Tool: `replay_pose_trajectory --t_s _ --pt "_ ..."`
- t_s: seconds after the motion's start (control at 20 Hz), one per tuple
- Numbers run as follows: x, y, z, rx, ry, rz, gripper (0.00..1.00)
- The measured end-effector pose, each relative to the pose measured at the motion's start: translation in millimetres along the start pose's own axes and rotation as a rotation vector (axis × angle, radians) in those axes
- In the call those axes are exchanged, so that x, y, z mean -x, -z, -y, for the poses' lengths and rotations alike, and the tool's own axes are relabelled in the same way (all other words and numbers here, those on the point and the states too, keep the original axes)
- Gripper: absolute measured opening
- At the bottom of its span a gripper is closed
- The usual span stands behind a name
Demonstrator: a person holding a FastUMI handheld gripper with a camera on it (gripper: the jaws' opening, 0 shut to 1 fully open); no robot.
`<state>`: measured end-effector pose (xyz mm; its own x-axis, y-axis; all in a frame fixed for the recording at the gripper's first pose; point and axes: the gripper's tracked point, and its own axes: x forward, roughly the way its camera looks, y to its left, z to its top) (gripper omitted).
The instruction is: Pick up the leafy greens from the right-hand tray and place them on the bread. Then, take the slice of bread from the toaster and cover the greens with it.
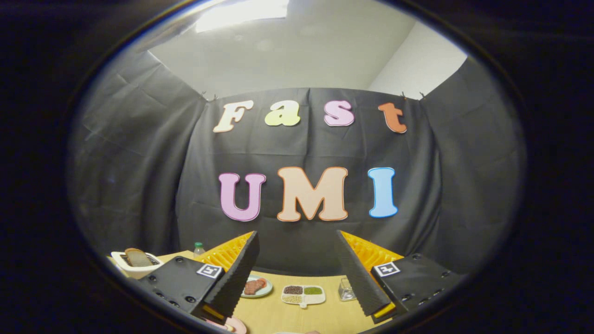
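Yellow wood-tone table (274,315) low in the gripper view, black cloth wall behind it. Gripper (297,273) held high and level, aimed more at the wall than at the tabletop; fingers (234,273) spread wide apart, nothing between them, touching nothing.

Landmark: the divided tray (303,295), white, compartments with dark, green and pale fillings, sitting on the table between and beyond the fingertips. Left of the tray, partly hidden behind the left finger, a small plate (256,286) with reddish-brown slices. Right of the tray, just beside it, a small clear glass jar (345,290). Far left of the tray, past the left finger's black housing, a white toaster (135,264) with a slice of bread (137,256) standing up out of its slot. Behind that, a small bottle with a green cap (198,249).

Leafy greens and base bread: cannot be made out here; a pink-rimmed plate edge (234,325) shows right under the left finger, contents unclear.

Task looks barely begun. Risk: with the camera pitched this high, the descent toward the right-hand tray goes half blind, so the wide fingers may clip the jar or nudge the divided tray. Soft leaves could slip from a shallow pinch.
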<state>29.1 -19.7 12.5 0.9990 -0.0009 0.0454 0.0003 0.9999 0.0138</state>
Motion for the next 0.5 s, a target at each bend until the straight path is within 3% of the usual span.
replay_pose_trajectory --t_s 0.5 --pt "-7.9 28.4 -4.2 0.032 -0.124 -0.117 1.00"
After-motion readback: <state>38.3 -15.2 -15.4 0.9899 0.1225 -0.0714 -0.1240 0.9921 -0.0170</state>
